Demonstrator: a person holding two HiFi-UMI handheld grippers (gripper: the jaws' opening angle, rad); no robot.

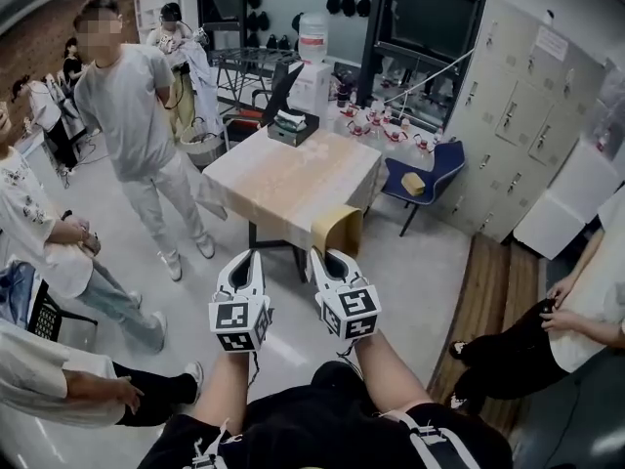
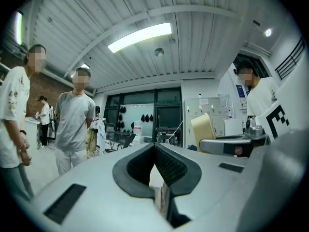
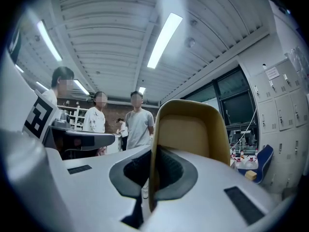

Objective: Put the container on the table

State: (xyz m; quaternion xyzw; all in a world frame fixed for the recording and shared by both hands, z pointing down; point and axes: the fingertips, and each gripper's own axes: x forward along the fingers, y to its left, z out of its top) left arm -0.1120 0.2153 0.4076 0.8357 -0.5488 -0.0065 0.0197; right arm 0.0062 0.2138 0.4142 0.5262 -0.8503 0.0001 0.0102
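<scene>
The container (image 1: 337,231) is a tan paper tub held on its side, its open mouth facing me. My right gripper (image 1: 328,258) is shut on its rim, just short of the near edge of the wooden table (image 1: 283,179). In the right gripper view the container (image 3: 193,129) fills the middle, with one wall pinched between the pads of the right gripper (image 3: 151,164). My left gripper (image 1: 244,260) hangs level beside it on the left, shut with nothing in it. The left gripper view shows the left gripper (image 2: 155,159) with pads meeting, and the container (image 2: 204,127) off to the right.
A dark box (image 1: 292,128) and a white box (image 1: 311,84) stand at the table's far end. Several people stand at the left (image 1: 137,125); another sits at the right (image 1: 547,330). A blue chair (image 1: 422,176) and lockers (image 1: 518,115) lie beyond the table.
</scene>
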